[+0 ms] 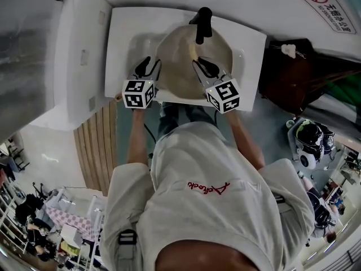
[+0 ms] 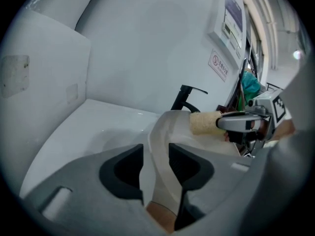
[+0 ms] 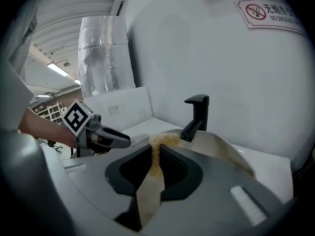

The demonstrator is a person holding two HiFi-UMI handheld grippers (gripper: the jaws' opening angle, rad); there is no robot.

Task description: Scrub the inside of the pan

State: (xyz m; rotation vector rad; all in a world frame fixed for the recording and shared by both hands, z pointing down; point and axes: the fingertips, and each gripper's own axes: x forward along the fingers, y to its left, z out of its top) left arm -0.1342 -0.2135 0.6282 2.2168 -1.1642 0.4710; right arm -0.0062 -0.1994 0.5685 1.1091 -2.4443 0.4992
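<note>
My left gripper (image 1: 148, 65) sits at about 9 o'clock on the pan (image 1: 169, 61), which lies tilted in the white sink (image 1: 124, 33) with the black tap (image 1: 202, 24) at its 12 o'clock. In the left gripper view the jaws stand wide apart with the pan's thin rim (image 2: 162, 127) running between them from 6 toward 12 o'clock. The rim looks close to the right-hand pad. I think neither pad is pressing on it, though the angle makes that hard to judge. From this gripper the bowl opens toward 3 o'clock, so a grip on the rim here would steady the pan.

My right gripper (image 1: 204, 66) comes in over the rim near 5 o'clock. Its jaws are clamped on the sponge (image 3: 165, 140), squeezed thin between the pads, with its free end bulging past the tips. The pan's inner wall (image 3: 221, 149) lies ahead of it and below, toward 12 to 2 o'clock. The right gripper is the one nearer the inside, so I judge the scrubbing to be its job.
</note>
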